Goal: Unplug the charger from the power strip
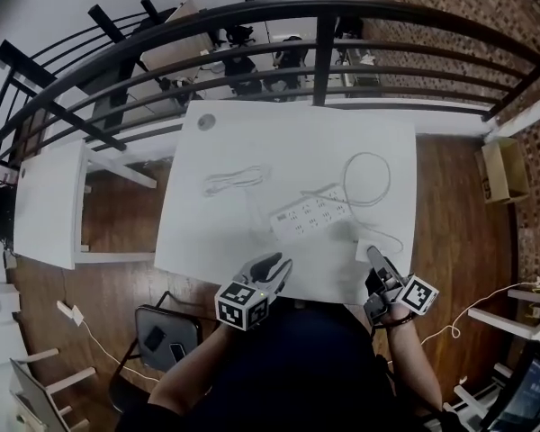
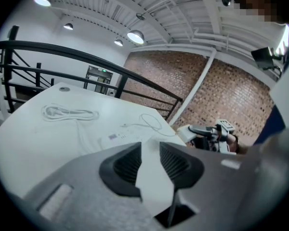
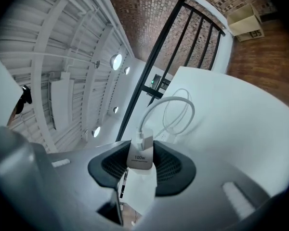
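The right hand-held gripper [image 3: 141,149] clamps the charger [image 3: 140,159] between its jaws, apart from the power strip [image 1: 310,214].

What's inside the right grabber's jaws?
A small charger marked 100W, pinched between the right gripper's pads. A white cable loops out of its far end toward the table. The pads cover its sides, and its prongs cannot be seen.

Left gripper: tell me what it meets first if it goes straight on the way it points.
Probably the bare table just short of the power strip: the open, empty left gripper tilts down toward it. Depth is unclear; the strip is possible.
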A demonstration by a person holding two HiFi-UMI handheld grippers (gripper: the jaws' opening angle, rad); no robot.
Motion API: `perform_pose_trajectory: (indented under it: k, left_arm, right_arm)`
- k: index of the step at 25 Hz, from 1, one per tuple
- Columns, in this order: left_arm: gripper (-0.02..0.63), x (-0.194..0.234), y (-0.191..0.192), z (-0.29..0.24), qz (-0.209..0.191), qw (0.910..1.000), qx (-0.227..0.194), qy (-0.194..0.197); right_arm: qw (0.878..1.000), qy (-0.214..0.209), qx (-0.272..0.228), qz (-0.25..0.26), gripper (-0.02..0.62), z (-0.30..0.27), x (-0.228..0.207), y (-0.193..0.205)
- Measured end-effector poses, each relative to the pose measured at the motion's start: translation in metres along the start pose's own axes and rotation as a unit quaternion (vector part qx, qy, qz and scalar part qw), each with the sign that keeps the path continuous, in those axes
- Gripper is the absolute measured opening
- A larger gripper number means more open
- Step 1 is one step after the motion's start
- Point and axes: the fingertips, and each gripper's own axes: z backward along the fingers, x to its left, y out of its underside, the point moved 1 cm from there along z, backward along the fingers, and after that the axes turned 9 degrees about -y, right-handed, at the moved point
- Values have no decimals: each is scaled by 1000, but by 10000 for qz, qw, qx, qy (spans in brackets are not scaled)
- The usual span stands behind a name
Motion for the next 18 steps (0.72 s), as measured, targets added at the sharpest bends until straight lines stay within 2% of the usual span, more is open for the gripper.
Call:
perform_pose_trajectory:
  k: [4, 6, 13, 18]
  left_arm:
    - [121, -2, 10, -3, -4, 9999, 147, 25]
    - [121, -2, 14, -3, 13, 9998, 180, 19]
    - [121, -3, 23, 0, 65, 9996, 267, -15]
    - [121, 5, 25, 5, 121, 9996, 247, -34]
  right_arm:
    - [9990, 351, 180, -196, 144, 5, -21, 18]
    - [9956, 835, 323, -288, 144, 12, -37, 26]
    - [9793, 1655, 1106, 368, 144, 15, -56, 46]
    - [9737, 1851, 1266, 395, 146, 13, -61, 54]
